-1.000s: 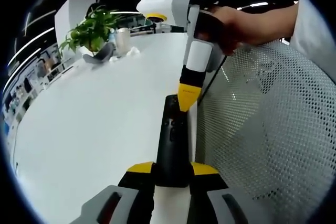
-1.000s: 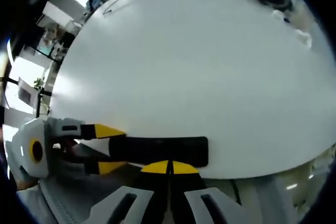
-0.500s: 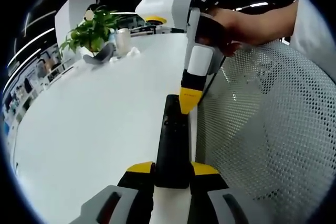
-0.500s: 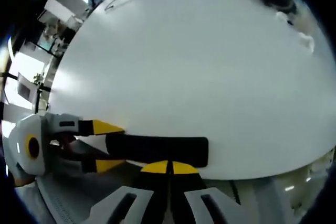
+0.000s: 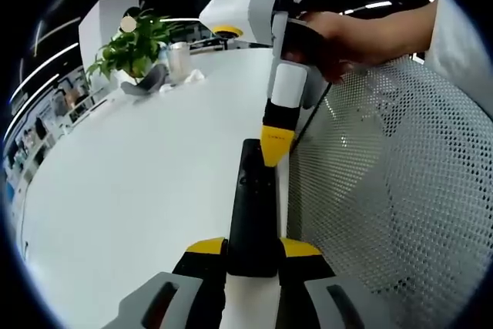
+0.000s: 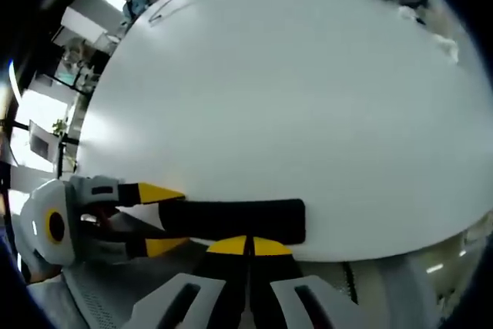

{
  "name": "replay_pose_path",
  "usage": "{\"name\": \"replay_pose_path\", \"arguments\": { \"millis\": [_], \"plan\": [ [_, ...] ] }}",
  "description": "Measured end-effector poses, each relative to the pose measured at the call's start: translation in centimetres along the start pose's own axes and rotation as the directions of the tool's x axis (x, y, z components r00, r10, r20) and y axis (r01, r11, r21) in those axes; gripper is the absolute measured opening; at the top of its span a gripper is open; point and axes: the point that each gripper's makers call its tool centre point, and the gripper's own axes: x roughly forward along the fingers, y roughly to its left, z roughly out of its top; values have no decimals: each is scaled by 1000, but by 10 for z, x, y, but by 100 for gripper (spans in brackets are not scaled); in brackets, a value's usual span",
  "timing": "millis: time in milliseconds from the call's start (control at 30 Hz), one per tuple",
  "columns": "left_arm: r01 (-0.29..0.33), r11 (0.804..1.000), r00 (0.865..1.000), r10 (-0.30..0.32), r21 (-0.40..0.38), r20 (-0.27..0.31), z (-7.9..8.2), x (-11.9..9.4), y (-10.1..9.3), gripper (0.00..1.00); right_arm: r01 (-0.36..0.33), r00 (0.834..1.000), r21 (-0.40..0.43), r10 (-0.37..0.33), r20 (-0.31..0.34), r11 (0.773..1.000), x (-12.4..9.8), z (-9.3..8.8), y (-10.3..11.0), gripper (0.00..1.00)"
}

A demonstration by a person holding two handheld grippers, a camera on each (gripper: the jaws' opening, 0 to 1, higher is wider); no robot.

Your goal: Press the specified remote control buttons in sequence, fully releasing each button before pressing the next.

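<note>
Gripping the black remote (image 5: 252, 217) near the table (image 5: 139, 182) edge, the left gripper (image 5: 252, 248) steadies it while the right gripper (image 6: 248, 246), jaws closed together, touches its far end.

Left tongs (image 5: 252, 250) clamp remote (image 5: 253, 206); right tongs (image 5: 274, 146) touch it

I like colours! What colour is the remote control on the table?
The remote control is black, lying on the white table. The left gripper view shows it best.

My two tools: white, grey and yellow

My right tool (image 5: 275, 156), upper centre of the left gripper view, has a white body and yellow tip; my left tool (image 5: 253, 250) has yellow-capped grey jaws; my sleeve (image 5: 462, 44) is white.
</note>
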Motion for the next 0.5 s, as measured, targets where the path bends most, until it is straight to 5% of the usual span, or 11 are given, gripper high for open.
{"name": "replay_pose_path", "arguments": {
  "millis": [500],
  "plan": [
    [18, 1000, 999, -17, 13, -27, 0, 1, -4, 24, 6, 998, -40, -3, 63, 999, -3, 11, 4, 0]
  ]
}}
